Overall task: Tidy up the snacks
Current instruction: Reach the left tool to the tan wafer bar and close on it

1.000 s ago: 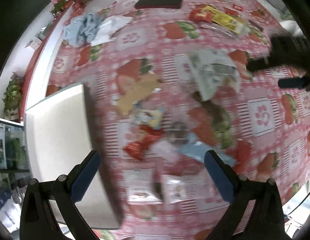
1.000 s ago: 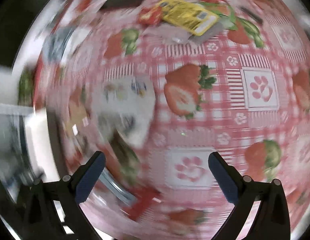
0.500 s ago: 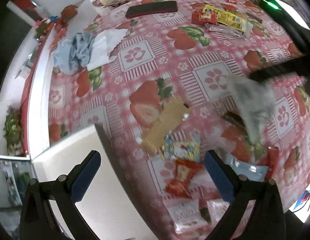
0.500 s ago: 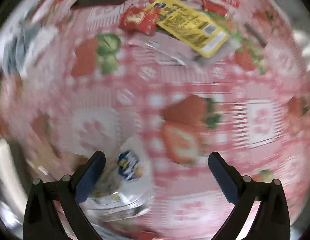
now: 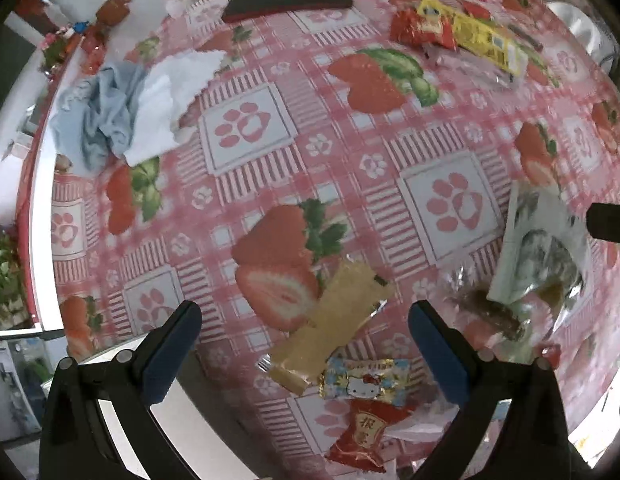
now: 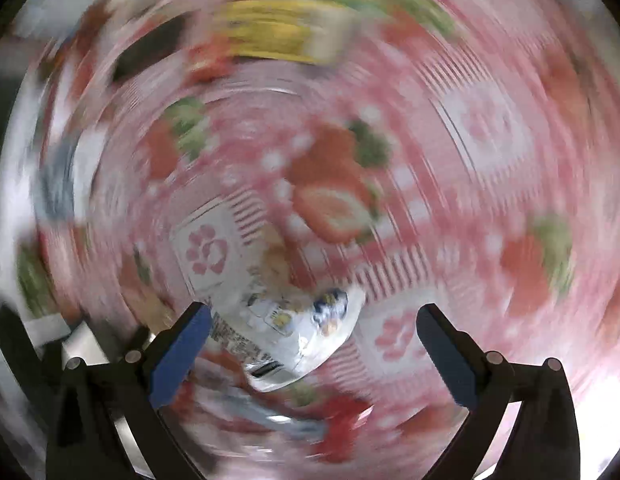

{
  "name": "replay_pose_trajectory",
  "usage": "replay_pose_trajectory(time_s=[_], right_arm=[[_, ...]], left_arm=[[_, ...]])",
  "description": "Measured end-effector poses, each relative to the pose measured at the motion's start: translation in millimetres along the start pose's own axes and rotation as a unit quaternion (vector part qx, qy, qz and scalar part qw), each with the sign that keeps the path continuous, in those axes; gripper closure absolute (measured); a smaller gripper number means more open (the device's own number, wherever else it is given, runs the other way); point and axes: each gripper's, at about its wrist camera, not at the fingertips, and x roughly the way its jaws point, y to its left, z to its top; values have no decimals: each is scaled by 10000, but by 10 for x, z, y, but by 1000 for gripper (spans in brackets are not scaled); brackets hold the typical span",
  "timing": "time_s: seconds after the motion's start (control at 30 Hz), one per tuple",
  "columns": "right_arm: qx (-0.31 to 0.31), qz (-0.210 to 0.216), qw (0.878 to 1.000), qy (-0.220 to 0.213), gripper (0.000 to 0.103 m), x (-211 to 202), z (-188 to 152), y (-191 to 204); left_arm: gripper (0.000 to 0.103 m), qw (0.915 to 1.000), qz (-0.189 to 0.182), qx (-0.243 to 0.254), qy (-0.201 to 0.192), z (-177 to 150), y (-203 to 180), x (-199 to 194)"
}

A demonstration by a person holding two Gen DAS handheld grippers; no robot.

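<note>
Several snack packets lie on the strawberry tablecloth (image 5: 350,152). In the left wrist view a tan wafer packet (image 5: 334,328), a Hello Kitty candy (image 5: 366,378) and a red packet (image 5: 364,432) lie between my open left gripper's (image 5: 306,354) fingers. A white-green bag (image 5: 538,248) lies at right, beside a dark tip of the right gripper (image 5: 610,226). My right gripper (image 6: 314,354) is open; its view is badly blurred, with a white bag (image 6: 294,332) lying between the fingers. A yellow packet (image 5: 486,40) and a red packet (image 5: 422,28) lie far back.
A white box (image 5: 182,432) sits at lower left under my left finger. Blue and white cloths (image 5: 122,112) lie at left. A dark flat bar (image 5: 288,0) lies at the back. The table's white edge (image 5: 40,208) runs along the left.
The left gripper has swung away from the white box toward the table's middle. The right gripper has moved fast over the white bag, now closer between its fingers. Both stay open.
</note>
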Motion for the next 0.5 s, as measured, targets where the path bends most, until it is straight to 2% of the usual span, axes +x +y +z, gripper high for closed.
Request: replay_pose_trajectory(time_s=[0.07, 0.13, 0.23, 0.3, 0.4, 0.5], right_arm=[[-829, -70, 9964, 132, 0, 58, 8, 191], [-1597, -101, 9864, 374, 0, 125, -59, 341], [-2114, -229, 9759, 499, 0, 275, -86, 590], [-2281, -190, 9713, 643, 0, 443, -66, 711], [-2404, -449, 9672, 682, 0, 686, 16, 851], [-1704, -370, 9812, 824, 0, 859, 179, 703]], left_arm=[[0, 9996, 100, 212, 124, -30, -54, 76], [0, 9989, 156, 403, 171, -53, -96, 136], [0, 9984, 126, 485, 255, -59, -113, 221], [0, 9982, 123, 476, 337, -42, -116, 288], [0, 9981, 166, 417, 420, 3, -107, 387], [0, 9987, 66, 299, 408, 85, -105, 463]])
